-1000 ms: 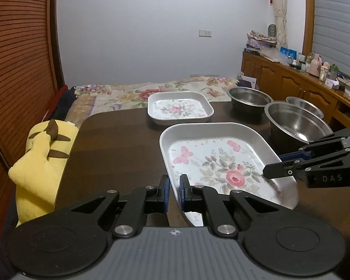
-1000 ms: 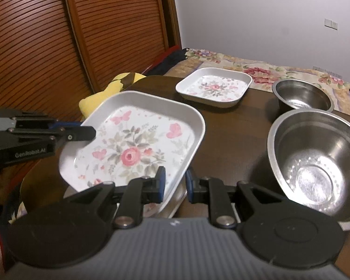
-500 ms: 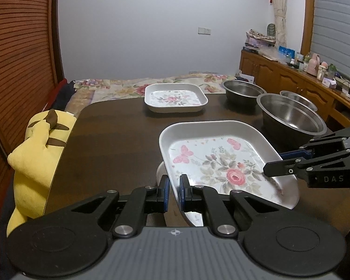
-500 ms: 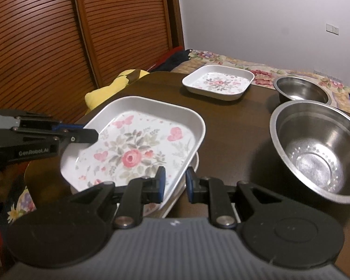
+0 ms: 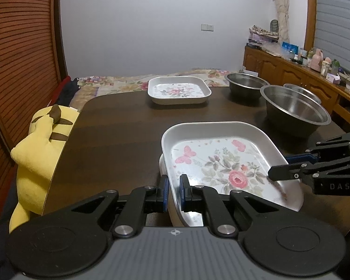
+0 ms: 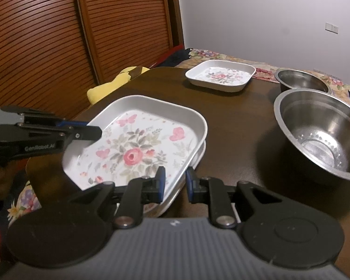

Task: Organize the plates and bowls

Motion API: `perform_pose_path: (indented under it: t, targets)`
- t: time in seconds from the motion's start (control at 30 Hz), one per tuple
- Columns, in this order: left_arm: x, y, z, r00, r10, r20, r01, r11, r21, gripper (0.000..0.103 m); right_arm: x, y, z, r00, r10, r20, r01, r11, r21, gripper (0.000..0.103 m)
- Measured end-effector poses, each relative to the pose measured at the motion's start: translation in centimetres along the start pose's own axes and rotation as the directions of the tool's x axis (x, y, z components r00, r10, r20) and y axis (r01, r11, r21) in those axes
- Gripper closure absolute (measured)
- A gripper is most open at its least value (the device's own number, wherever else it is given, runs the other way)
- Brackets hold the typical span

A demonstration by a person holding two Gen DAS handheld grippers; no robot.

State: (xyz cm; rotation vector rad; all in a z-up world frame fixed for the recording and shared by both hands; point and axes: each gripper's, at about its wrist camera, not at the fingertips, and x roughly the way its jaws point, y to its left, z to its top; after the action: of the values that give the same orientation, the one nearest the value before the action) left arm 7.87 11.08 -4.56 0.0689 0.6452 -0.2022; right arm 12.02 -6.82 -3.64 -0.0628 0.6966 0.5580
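A large floral tray [image 5: 221,163] [image 6: 133,149] lies over another white plate whose edge [image 5: 162,165] [image 6: 199,155] peeps out beneath it, at the table's near side. My left gripper [image 5: 173,190] [image 6: 88,130] is shut on the tray's left rim. My right gripper [image 6: 175,184] [image 5: 289,170] is shut on its right rim. Whether the tray rests on the lower plate I cannot tell. A smaller floral tray [image 5: 178,89] [image 6: 220,75] sits at the far side. Steel bowls stand on the right: a big one [image 5: 294,112] [image 6: 322,137] and a smaller one [image 5: 243,85] [image 6: 301,81].
The dark wooden table [image 5: 109,140] has a rounded left edge with a yellow plush toy [image 5: 39,144] leaning against it. A third steel bowl [image 5: 302,91] is behind the big one. A bed with a floral cover [image 5: 119,81] lies beyond the table, and wooden slatted doors [image 6: 46,35] line the left.
Both grippers and the held tray have drawn back a little toward the near edge. The lower plate's edge now shows beneath the tray. Both grips are unchanged.
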Motion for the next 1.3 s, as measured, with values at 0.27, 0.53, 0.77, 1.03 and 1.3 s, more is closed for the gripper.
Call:
perform_pose_path:
  t: [0.27, 0.53, 0.77, 1.03, 1.3]
  targets:
    - [0.7, -0.3, -0.8, 1.0, 0.03, 0.004, -0.03, 0.999, 0.023, 0.092, -0.1, 0.1, -0.6, 0.998, -0.017, 0.055, 0.015, 0.999, 0.035, 0.082]
    - [1.3, 0.0, -1.3, 0.999, 0.047, -0.004, -0.047, 0.999, 0.021, 0.092, -0.1, 0.3, -1.3, 0.994, -0.023, 0.104, 0.017, 0.998, 0.055, 0.08]
    - [1.6, -0.2, -1.3, 0.999, 0.049, -0.008, -0.048, 0.999, 0.02, 0.091, 0.3, 0.3, -1.7, 0.995, -0.015, 0.103, 0.008, 0.997, 0.071, 0.078]
    - [1.7, -0.1, -1.2, 0.999, 0.043, -0.007, -0.043, 0.999, 0.016, 0.088, 0.3, 0.3, -1.7, 0.994, -0.022, 0.104, 0.015, 0.997, 0.074, 0.078]
    - [0.7, 0.1, -0.4, 0.999, 0.03, 0.024, -0.03, 0.999, 0.017, 0.076, -0.7, -0.4, -0.9, 0.99, -0.036, 0.137, 0.024, 0.996, 0.088, 0.078]
